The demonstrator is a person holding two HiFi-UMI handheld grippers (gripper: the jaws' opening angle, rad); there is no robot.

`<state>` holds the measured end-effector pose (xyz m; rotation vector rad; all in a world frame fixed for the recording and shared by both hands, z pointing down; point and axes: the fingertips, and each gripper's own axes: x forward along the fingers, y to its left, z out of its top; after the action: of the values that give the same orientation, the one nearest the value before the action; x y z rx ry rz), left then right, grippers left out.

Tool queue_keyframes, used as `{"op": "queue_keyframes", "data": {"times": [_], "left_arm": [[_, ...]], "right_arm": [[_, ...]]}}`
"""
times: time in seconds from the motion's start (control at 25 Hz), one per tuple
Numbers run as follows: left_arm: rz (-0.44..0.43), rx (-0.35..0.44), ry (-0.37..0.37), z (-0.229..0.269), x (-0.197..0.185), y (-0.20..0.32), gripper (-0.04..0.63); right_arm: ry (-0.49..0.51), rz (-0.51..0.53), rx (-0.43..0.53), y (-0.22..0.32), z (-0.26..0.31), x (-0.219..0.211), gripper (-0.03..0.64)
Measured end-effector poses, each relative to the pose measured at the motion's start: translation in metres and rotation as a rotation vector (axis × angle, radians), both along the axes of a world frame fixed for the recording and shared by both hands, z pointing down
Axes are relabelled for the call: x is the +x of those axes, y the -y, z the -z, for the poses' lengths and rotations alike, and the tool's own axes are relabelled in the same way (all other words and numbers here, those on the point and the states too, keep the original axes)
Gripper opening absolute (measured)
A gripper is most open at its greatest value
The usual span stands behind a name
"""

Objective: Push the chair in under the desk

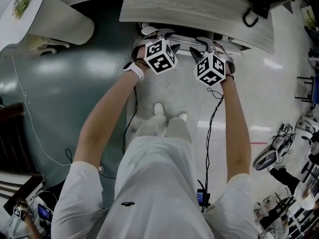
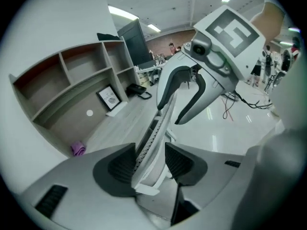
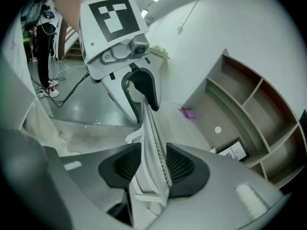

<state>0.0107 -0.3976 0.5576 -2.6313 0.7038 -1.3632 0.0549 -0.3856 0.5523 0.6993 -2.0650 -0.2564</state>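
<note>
The white chair's back rim point(image 1: 185, 36) sits just under the grey wooden desk's point(image 1: 199, 8) near edge, with most of the chair hidden below the desktop. My left gripper point(image 1: 160, 35) straddles the rim's left part. In the left gripper view the mesh-edged rim point(image 2: 154, 128) runs between the jaws of the left gripper point(image 2: 149, 159), resting near one pad with a gap at the other. My right gripper point(image 1: 205, 45) straddles the rim further right. The rim point(image 3: 152, 138) passes between the pads of the right gripper point(image 3: 154, 164) with space on one side.
A round white table point(image 1: 35, 14) with a plant stands at the far left over dark green floor point(image 1: 65, 98). Wooden shelves point(image 2: 72, 87) with a framed picture point(image 2: 109, 98) and a purple item point(image 2: 78, 149) lie beyond the desk. Gear and cables crowd the right edge point(image 1: 281, 148).
</note>
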Motion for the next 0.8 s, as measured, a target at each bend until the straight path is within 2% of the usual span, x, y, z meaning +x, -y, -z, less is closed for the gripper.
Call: {"op": "queue_keyframes", "data": {"times": [0.12,0.16,0.32,0.44,0.52,0.72,0.8], "left_arm": [[0.08,0.004,-0.094,0.014,-0.003,-0.012,0.181],[0.097,0.004,-0.121,0.019,-0.003,-0.018,0.158],[0.137,0.036,-0.172,0.04,-0.011,-0.04,0.133],[0.176,0.011,-0.23,0.051,-0.016,-0.059,0.083],[0.198,0.002,-0.271,0.059,-0.019,-0.073,0.078],[0.262,0.047,-0.362,0.087,-0.032,-0.107,0.03],[0.3,0.05,-0.408,0.098,-0.037,-0.118,0.02]], "right_arm": [[0.063,-0.024,0.008,-0.01,0.018,0.0,0.172],[0.09,-0.037,0.012,-0.014,0.025,0.0,0.172],[0.114,-0.041,0.056,-0.033,0.048,-0.001,0.169],[0.154,-0.062,0.073,-0.05,0.061,-0.004,0.158],[0.189,-0.079,0.063,-0.065,0.069,-0.005,0.158],[0.215,-0.122,0.086,-0.103,0.091,-0.002,0.158],[0.246,-0.161,0.102,-0.114,0.101,0.001,0.135]]}}
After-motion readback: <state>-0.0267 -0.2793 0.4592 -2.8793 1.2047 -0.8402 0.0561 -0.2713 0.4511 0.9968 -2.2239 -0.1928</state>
